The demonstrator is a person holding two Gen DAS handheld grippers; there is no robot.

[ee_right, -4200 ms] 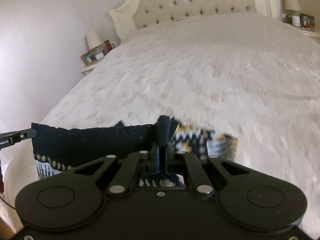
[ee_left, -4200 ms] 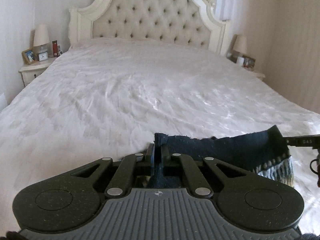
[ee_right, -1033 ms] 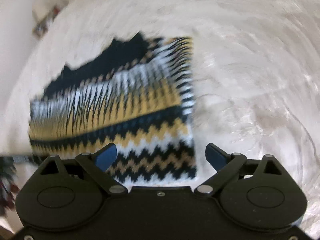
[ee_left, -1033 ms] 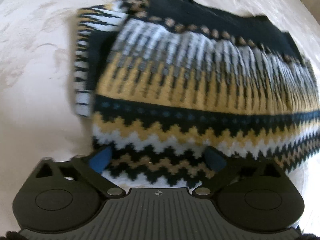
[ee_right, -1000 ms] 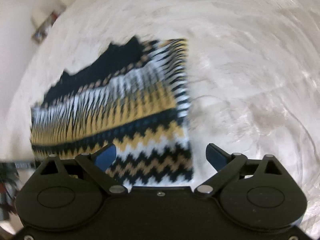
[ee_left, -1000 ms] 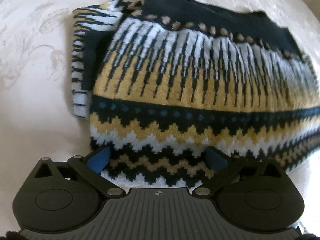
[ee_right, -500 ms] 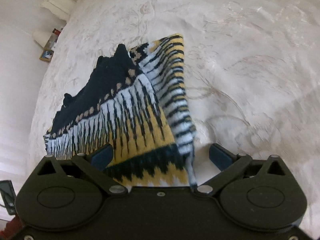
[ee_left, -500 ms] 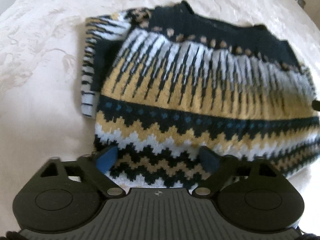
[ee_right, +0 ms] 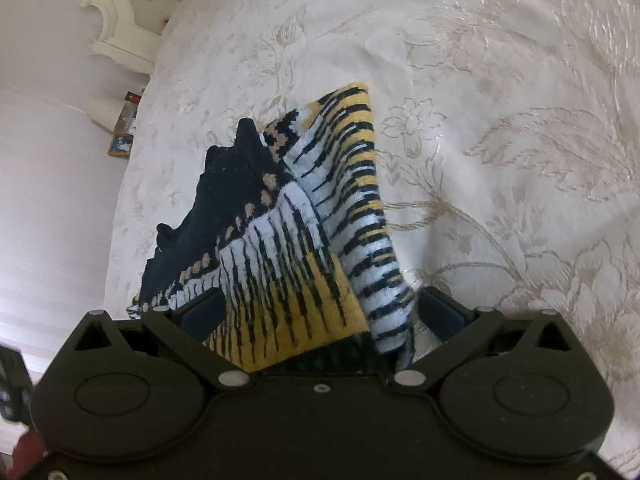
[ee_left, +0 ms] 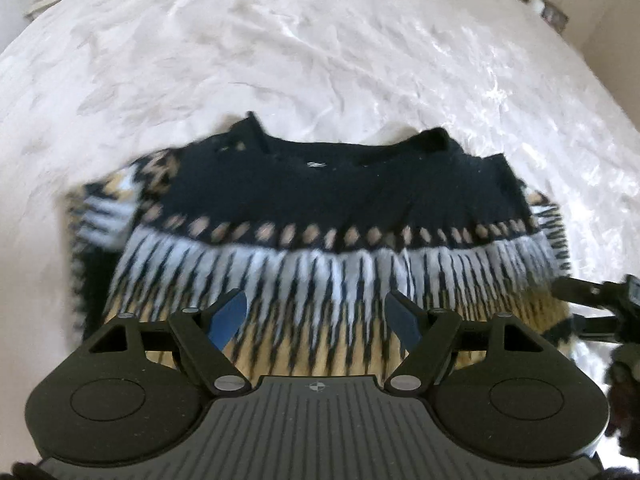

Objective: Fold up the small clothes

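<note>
Left gripper (ee_left: 316, 316): jaws apart and closing, above the sweater (ee_left: 320, 216), blue pads (ee_left: 228, 316) clear of the knit, nothing held. Patterned knit sweater lying partly folded on white embroidered bedspread (ee_left: 320, 60), navy collar end toward the headboard (ee_right: 132, 4). Right gripper (ee_right: 320, 312): jaws wide, straddling the sweater's raised near corner; pad contact not discernible, grip cannot be told.
</note>
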